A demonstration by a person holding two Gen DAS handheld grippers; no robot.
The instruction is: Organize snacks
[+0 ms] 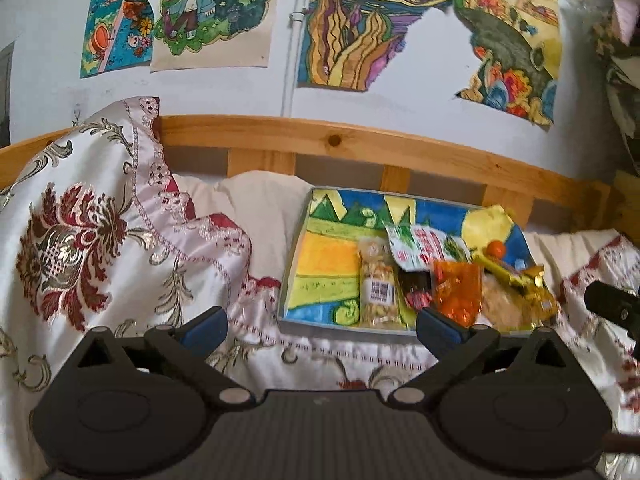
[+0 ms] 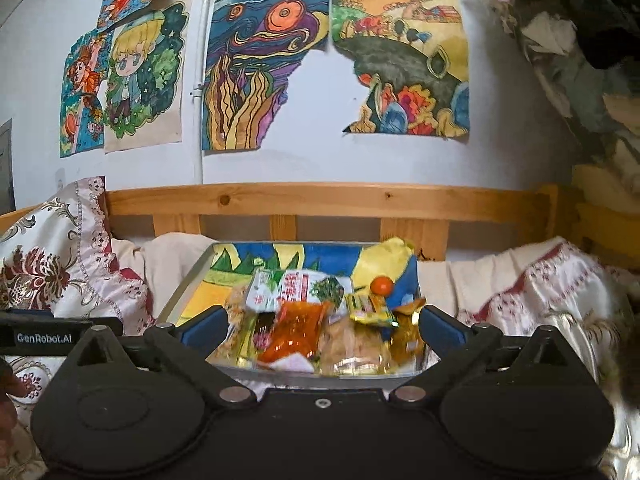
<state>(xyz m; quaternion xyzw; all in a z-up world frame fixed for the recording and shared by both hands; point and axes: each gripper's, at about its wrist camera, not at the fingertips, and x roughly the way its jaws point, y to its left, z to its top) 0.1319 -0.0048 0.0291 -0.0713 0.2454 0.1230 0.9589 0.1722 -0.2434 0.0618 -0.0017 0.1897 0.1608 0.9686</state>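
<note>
**Snack tray on bed: both grippers spread wide and empty**

The snacks lie in a shallow tray [image 1: 294, 240] lined with a painted landscape sheet. The tray rests on the bed, on a floral satin bedspread [image 1: 80, 240], in front of the wooden bed rail [image 1: 320, 136].

In the left wrist view, the packets crowd the tray's 3 o'clock half; the 9 o'clock half shows bare lining. A clear nut packet [image 1: 380, 288] with a barcode label lies lengthwise. Toward 3 o'clock of it follow a white-and-green pouch [image 1: 424, 246], an orange packet [image 1: 458, 290], a yellow wrapper [image 1: 516, 280] and a small orange fruit [image 1: 497, 247]. Several packets overlap, so the arrangement reads as a loose pile, not rows.

The left gripper [image 1: 322, 326] hovers near the tray's front edge, fingers wide apart, holding nothing. The right gripper [image 2: 322, 326] has its fingers equally wide apart and empty, framing the pile. Judged from this, the spread suits approaching a packet from either side.

Motion blur obscures the packet print.
</note>
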